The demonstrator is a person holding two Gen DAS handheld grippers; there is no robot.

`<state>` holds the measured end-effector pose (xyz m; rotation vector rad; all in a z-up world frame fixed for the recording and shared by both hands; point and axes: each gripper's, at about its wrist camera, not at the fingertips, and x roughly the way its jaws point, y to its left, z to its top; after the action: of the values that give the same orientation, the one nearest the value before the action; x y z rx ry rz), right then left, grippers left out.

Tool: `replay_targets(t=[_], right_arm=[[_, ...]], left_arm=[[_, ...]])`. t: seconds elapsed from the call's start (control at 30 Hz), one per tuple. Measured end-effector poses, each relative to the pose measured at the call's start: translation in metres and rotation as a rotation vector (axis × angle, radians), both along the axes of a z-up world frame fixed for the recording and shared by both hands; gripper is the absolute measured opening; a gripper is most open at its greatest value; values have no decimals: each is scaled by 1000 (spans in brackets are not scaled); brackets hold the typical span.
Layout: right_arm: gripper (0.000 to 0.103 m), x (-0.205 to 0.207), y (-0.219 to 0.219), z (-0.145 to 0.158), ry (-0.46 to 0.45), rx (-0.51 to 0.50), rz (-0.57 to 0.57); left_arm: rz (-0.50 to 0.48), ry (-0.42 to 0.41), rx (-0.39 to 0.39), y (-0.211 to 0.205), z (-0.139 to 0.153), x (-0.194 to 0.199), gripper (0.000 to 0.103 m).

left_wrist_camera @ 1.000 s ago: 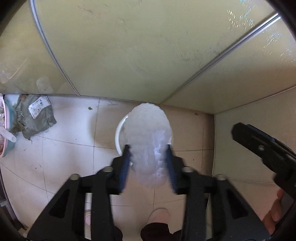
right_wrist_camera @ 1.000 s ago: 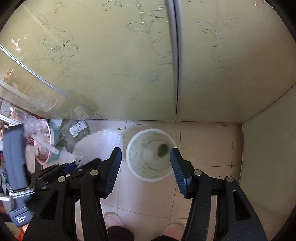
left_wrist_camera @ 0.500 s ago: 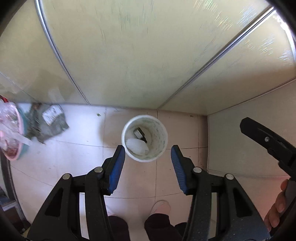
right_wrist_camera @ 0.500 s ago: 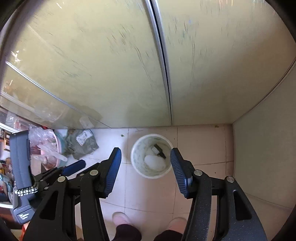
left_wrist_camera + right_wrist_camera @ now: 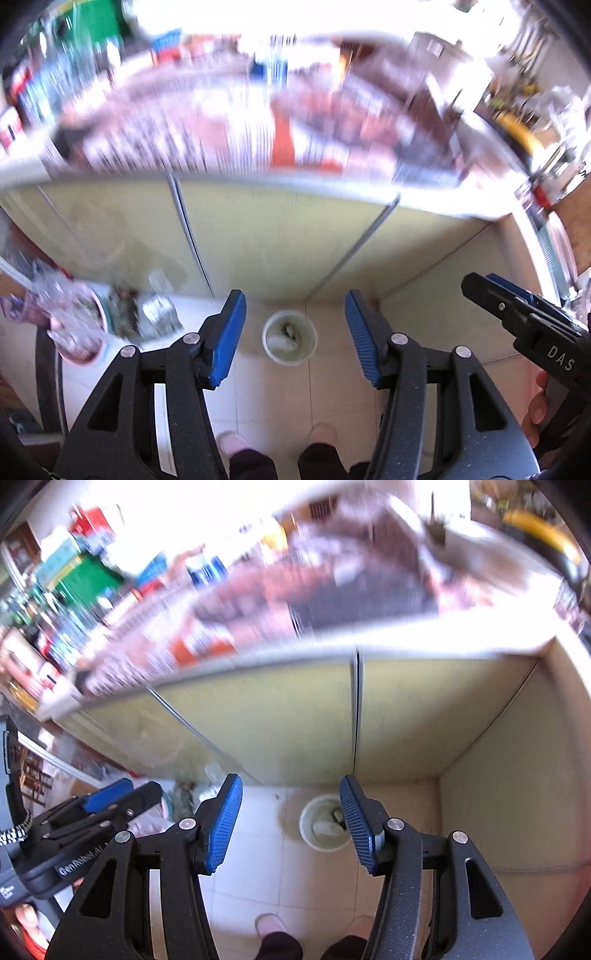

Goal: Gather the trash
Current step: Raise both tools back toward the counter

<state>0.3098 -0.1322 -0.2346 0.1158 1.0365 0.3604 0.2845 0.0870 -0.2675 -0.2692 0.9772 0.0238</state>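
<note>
Far below the spread left gripper [image 5: 291, 339], trash [image 5: 279, 342] lies in the bin [image 5: 306, 349].

Open floor [image 5: 332, 387] around bin [image 5: 290, 338]; cabinet doors [image 5: 280, 236] behind, wall [image 5: 517, 775] right, clutter [image 5: 147, 317] left. Bench [image 5: 258, 122] top blurred, apparently crowded.

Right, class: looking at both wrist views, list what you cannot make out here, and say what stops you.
- Countertop items: motion blur in both views smears them into streaks; none can be named.
- Bin contents, left view: too small; only a pale lump shows.
- Bin, right view: the right gripper covers its right rim with one of its fingers.
- Pink bowl, left view: blurred; contents unclear.
- Left gripper: fingers apart, nothing between them.
</note>
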Motion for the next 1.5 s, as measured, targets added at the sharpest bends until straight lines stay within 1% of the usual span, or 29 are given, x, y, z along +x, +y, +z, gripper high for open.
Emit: replay_targets(t=[0.03, 0.07, 0.1, 0.13, 0.2, 0.23, 0.27, 0.37, 0.43, 0.47, 0.53, 0.6, 0.7, 0.77, 0.83, 0.93, 1.1, 1.23, 1.3, 1.4, 1.5], right_arm=[[52, -6, -1, 19, -26, 5, -9], [52, -12, -2, 38, -53, 10, -20], [52, -17, 10, 47, -76, 12, -30], [52, -24, 10, 63, -104, 16, -41], [54, -36, 12, 87, -159, 28, -57], [56, -42, 25, 98, -188, 29, -68], [57, -48, 26, 107, -216, 31, -75], [64, -62, 44, 134, -308, 34, -95], [72, -65, 51, 149, -359, 30, -109], [73, -68, 51, 155, -379, 28, -113], [76, -68, 50, 167, -405, 29, -114], [79, -65, 49, 174, -426, 30, -117], [80, -55, 43, 182, -447, 33, -122], [80, -41, 38, 181, -452, 42, -120], [80, -30, 33, 182, -459, 53, -114], [80, 0, 21, 181, -459, 66, -94], [80, 65, -1, 179, -422, 80, -33], [80, 116, -15, 176, -384, 76, 30], [80, 137, -19, 173, -367, 80, 64], [80, 166, -21, 163, -339, 79, 95], [80, 190, -18, 148, -294, 90, 121]], left_arm=[[-1, -24, 2, 5, 13, -4, 56], [-3, -60, 9, 10, 35, -11, 57], [-5, -91, 14, 15, 53, -17, 59], [-8, -117, 18, 19, 70, -21, 61], [-15, -180, 30, 27, 103, -33, 63], [-18, -203, 36, 30, 116, -37, 63], [-20, -230, 44, 33, 131, -43, 63], [-22, -298, 68, 39, 164, -56, 69], [-25, -335, 75, 40, 181, -62, 77], [-25, -349, 80, 42, 187, -64, 80], [-23, -371, 91, 42, 198, -64, 90], [-20, -387, 101, 41, 207, -61, 95], [-18, -389, 110, 39, 212, -47, 95], [-12, -392, 115, 37, 212, -36, 95], [5, -390, 129, 33, 210, -17, 95], [37, -374, 140, 26, 207, 16, 95], [85, -333, 158, 13, 205, 77, 95], [148, -284, 163, 7, 196, 122, 95], [174, -271, 163, 5, 192, 138, 95], [210, -234, 164, 5, 178, 163, 95], [232, -179, 156, 11, 161, 186, 95]])
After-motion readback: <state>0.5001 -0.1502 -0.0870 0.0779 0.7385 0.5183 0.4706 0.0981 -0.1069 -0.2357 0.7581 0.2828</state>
